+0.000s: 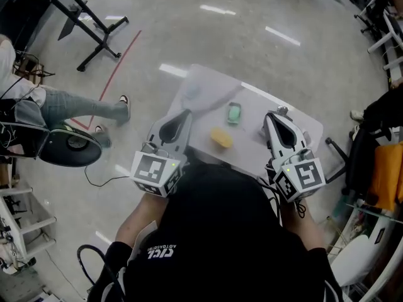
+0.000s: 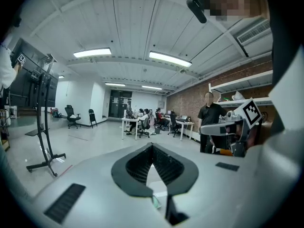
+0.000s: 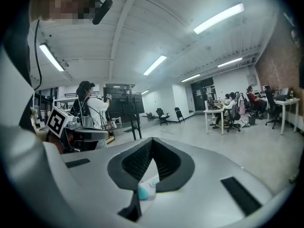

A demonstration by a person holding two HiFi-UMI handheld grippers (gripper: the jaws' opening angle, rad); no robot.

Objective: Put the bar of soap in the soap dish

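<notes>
"Holding anything, those two tools?"

"No. On the right gripper (image 1: 269, 116) the jaws meet tip to tip with nothing between them. The left gripper (image 1: 187, 112) matches it: closed and empty. Both are held high, close to the person's body, one at each side. They point nearly level, out over the table rather than down at it."

"And the soap?"

"The yellow oval bar of soap (image 1: 221, 137) lies flat on the small white table (image 1: 255, 99), below and between the grippers, on the person's side. The green rectangular plastic soap dish (image 1: 233, 113) sits just beyond it, near but apart, hollow side up. So the bar is on the tabletop, not in the dish."

"Why laid out like that?"

"My reading is that bar and dish sit mid-table so either gripper can reach them. The dish's open top would let a bar be lowered straight in. With the jaws shut and well above the table, neither gripper is placed to grip. The jaws would have to part and come down over the bar. It looks smooth and rounded, so it could slip if pinched off-centre."

"Beyond the table?"

"Polished grey floor (image 1: 189, 30), a black stand (image 1: 88, 33), a seated person's legs (image 1: 82, 109)."
</notes>
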